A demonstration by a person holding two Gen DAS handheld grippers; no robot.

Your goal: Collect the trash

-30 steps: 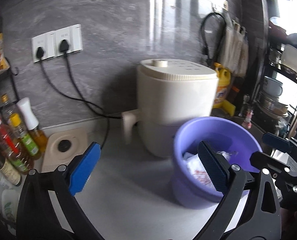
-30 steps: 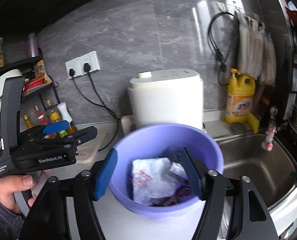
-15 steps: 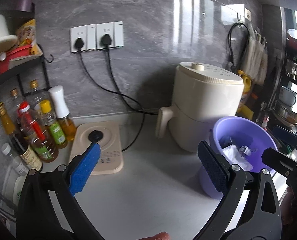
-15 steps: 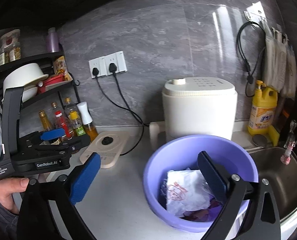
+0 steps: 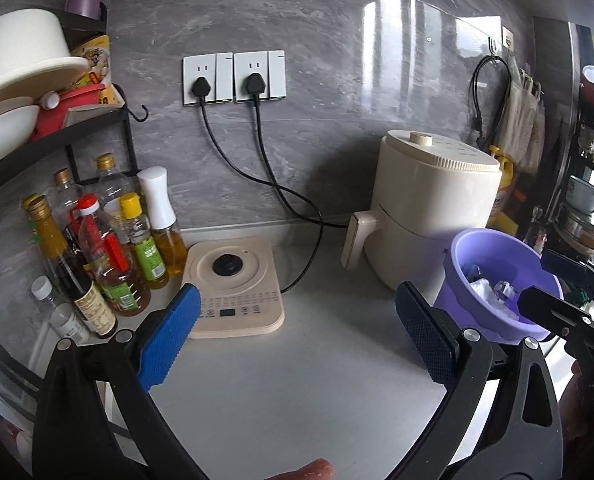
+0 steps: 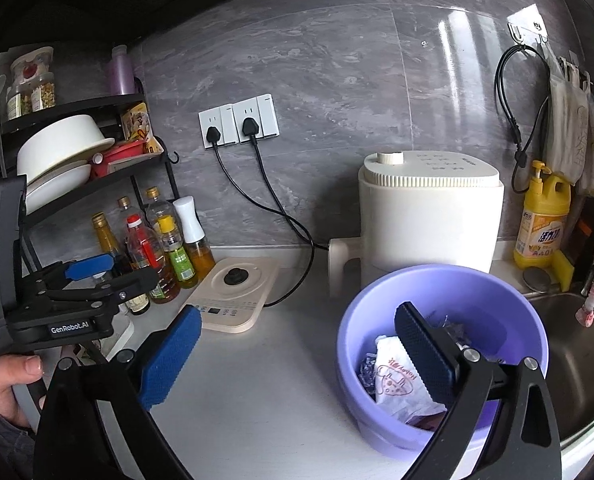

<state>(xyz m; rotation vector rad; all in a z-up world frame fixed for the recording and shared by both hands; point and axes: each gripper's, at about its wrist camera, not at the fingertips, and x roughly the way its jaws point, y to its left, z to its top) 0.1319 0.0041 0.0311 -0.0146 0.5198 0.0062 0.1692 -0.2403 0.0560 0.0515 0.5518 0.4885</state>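
Trash, crumpled white wrappers [image 6: 397, 384], fills the round lilac plastic basin [image 6: 441, 284] lower right; both grippers' fingers [image 5: 169, 334] [image 6: 169, 356] gape apart, empty.

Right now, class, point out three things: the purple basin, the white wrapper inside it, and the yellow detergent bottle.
purple basin [image 6: 377, 312]: right wrist view, bare left rim.
white wrapper [image 6: 397, 380]: right wrist view, printed face.
yellow detergent bottle [image 6: 543, 220]: right wrist view, label.

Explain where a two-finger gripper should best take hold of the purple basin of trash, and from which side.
Probably the purple basin rim: one finger inside, one outside, coming from above. The wall is thin, upright and bare at the near edge; the body looks too wide to span.
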